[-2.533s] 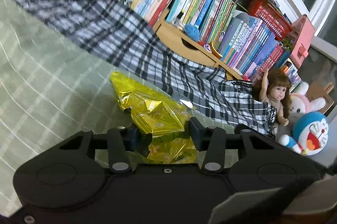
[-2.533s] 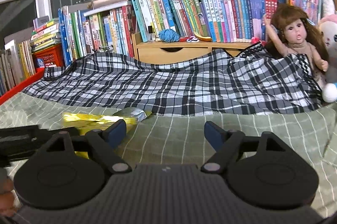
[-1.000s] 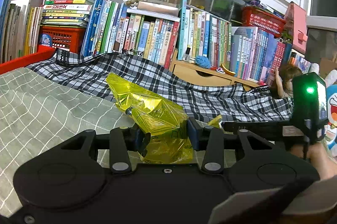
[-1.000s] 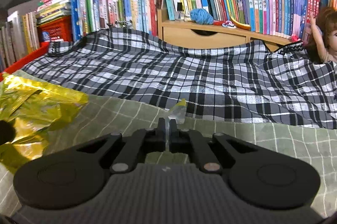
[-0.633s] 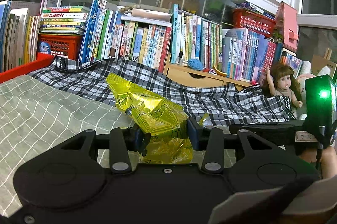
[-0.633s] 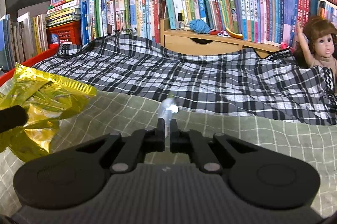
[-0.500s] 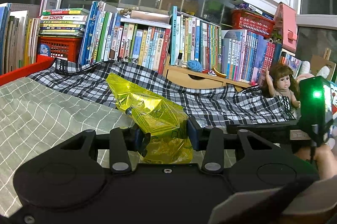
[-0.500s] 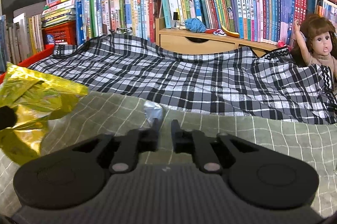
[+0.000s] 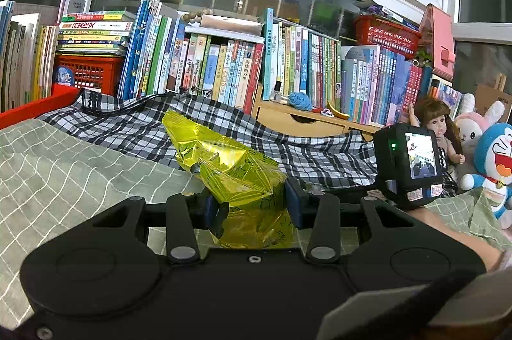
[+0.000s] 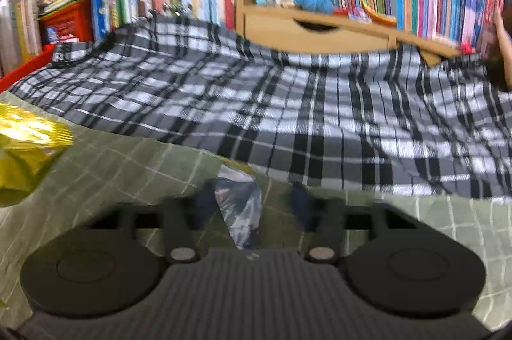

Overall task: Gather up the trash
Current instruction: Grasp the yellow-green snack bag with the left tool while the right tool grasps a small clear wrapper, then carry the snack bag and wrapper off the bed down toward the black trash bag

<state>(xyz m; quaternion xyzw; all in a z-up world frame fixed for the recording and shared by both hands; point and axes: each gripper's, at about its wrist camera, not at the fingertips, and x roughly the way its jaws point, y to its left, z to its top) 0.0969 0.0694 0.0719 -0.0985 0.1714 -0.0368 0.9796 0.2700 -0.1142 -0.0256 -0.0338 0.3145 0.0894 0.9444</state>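
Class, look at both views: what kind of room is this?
Probably a child's bedroom: a green checked bedsheet, a long row of upright colourful books along the window, and a brown-haired doll beside plush toys.

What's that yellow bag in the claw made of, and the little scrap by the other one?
Yellow bag: likely thin glossy plastic film; it is see-through, creased and shiny. Small scrap: probably clear or silvery plastic wrapper, pale and crinkled, but blurred, so uncertain.

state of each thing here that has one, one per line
left gripper: shut on the yellow bag
yellow bag: crumpled, held
right gripper: jaws apart, just been closing
clear wrapper: between the right jaws, not pinched
plaid blanket: rumpled on the bed
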